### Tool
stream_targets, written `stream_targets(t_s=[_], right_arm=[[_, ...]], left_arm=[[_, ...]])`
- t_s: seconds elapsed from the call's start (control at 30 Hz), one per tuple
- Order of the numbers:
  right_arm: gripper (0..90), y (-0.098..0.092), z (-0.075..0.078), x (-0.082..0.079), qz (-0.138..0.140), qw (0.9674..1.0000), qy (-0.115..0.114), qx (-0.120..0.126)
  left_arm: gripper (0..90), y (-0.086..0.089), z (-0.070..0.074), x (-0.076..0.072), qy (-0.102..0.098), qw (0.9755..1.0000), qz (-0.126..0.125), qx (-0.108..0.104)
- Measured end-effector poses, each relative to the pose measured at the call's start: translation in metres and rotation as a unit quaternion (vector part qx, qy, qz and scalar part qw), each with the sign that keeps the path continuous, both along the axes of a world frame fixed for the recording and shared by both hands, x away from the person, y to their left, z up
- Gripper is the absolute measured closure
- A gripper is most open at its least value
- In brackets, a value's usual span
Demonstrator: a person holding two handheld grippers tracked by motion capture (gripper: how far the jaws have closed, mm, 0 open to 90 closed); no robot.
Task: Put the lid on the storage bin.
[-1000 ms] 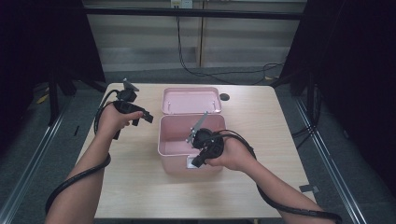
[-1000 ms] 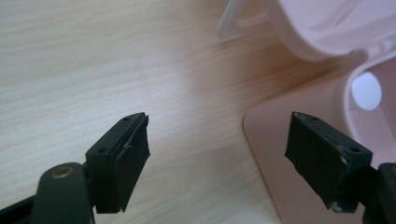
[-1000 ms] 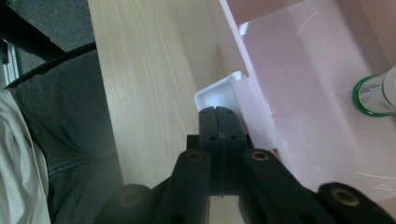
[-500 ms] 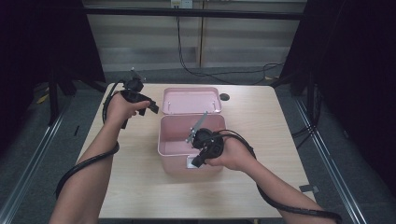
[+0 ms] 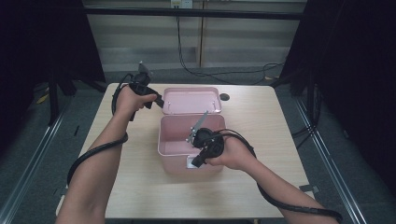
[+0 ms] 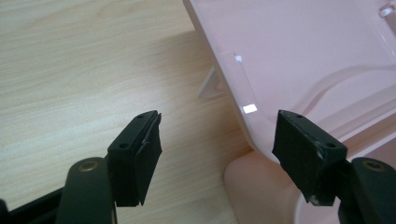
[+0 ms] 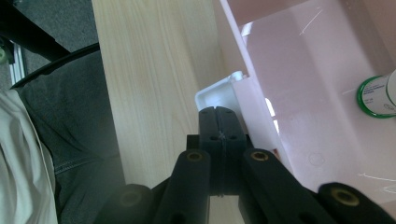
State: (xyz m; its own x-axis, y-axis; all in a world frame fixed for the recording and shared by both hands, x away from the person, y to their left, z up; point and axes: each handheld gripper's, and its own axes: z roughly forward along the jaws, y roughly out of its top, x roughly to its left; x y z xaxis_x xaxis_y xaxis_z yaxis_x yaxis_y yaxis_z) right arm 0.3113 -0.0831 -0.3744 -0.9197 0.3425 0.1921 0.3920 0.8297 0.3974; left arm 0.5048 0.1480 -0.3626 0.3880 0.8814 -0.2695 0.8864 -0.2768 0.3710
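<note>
Pale wooden desk (image 5: 261, 121) carries a pink box (image 5: 175, 154), its lid (image 5: 191, 100) flipped back, so opening looks done; the left claw (image 6: 217, 140) has been narrowing, empty, around the lid's corner, while the right claw (image 7: 222, 126) sits clenched at the box's front latch (image 7: 217, 93).

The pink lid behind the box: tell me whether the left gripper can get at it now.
Probably yes. The left gripper has its jaws apart astride the pink lid's corner edge, closing in, pads not yet touching, nothing between.

left tongs (image 5: 156, 100) reach forward, jaws apart and just closing; right tongs (image 7: 223, 122) pressed together, pointing down.
</note>
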Motion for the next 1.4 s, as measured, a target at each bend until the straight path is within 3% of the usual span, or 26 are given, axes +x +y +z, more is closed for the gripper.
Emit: stream_targets(t_s=[0.7,1.2,1.4], right_arm=[[90.0,0.001,0.0,0.003,0.004,1.0,0.008,-0.001],[90.0,0.0,0.0,0.005,0.006,0.9999,0.01,0.004],[90.0,0.001,0.0,0.005,0.005,0.9999,0.012,0.005]], left_arm=[[39.6,-0.023,0.004,0.023,0.003,1.0,0.007,-0.001],[48.5,-0.038,-0.007,0.041,0.012,0.9997,0.021,-0.009],[52.6,-0.038,-0.01,0.046,0.008,0.9996,0.028,-0.001]])
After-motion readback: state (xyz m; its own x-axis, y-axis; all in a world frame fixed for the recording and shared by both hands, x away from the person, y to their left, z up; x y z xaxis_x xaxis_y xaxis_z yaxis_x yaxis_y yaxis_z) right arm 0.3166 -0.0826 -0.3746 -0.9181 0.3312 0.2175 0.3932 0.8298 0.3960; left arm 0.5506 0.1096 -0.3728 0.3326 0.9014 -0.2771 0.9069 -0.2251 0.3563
